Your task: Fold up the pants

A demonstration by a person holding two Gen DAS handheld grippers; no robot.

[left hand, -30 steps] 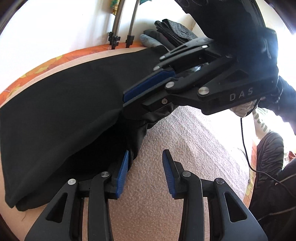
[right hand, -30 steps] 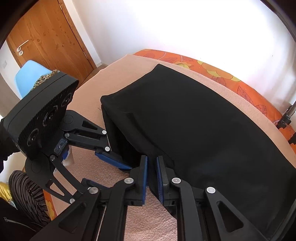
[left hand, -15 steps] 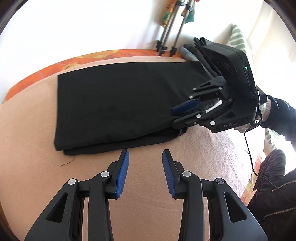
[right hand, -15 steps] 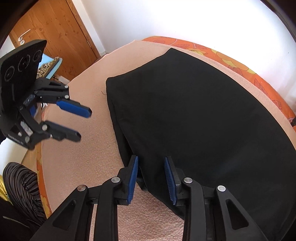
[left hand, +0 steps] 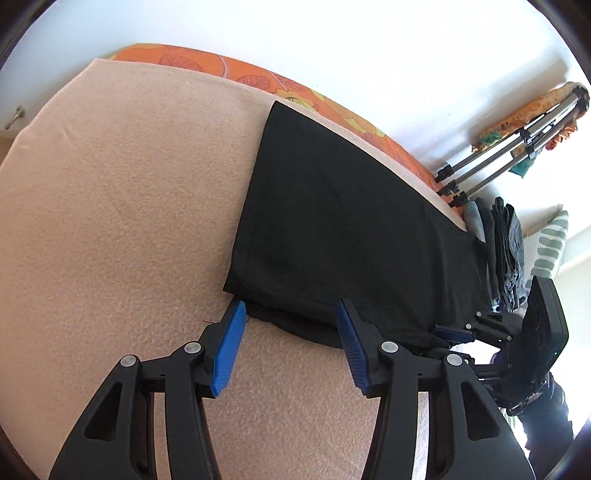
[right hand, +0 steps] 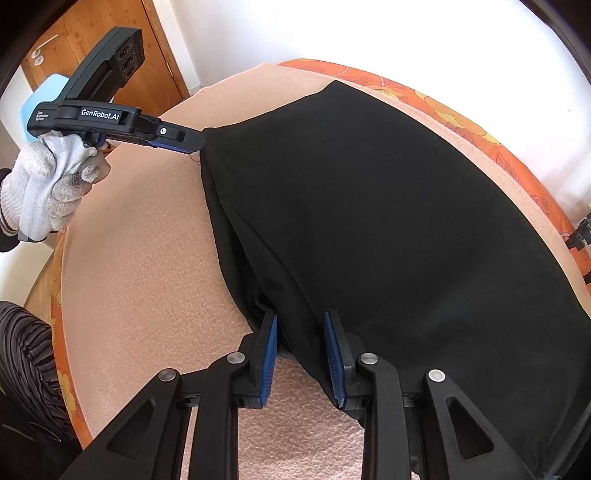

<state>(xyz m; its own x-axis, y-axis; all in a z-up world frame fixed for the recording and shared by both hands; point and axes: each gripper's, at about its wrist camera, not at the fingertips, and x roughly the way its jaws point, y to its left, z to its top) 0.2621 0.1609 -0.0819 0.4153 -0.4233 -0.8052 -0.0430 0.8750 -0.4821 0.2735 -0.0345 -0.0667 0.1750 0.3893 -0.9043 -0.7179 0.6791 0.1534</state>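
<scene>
My black pants (left hand: 343, 229) lie folded lengthwise on the bed, along its far edge, over a peach fleece blanket (left hand: 122, 206). An orange flowered sheet (left hand: 207, 66) shows in a strip beyond the blanket at that far edge.

My left hand-held gripper (left hand: 290, 317) hangs at the near corner of the hem end, its jaws opening; the hem edge sits in the gap, but the blue pads (left hand: 229, 350) do not press on it. My right hand-held gripper (right hand: 299, 332) stands at the near edge of the pants toward the other end, jaws closing, with a fold of cloth between them; I cannot tell whether the pads grip it yet. My left hand (right hand: 51, 184) wears a white knit glove.

Past the waist end a stack of folded dark clothes (left hand: 506, 243) lies touching or just beside the pants, with a green-striped pillow (left hand: 546, 247) beyond it. Tripod legs (left hand: 498, 155) lean against the white wall at the bed's far edge. Off the hem end stand a wooden door (right hand: 110, 22) and a pale blue chair (right hand: 44, 92).
</scene>
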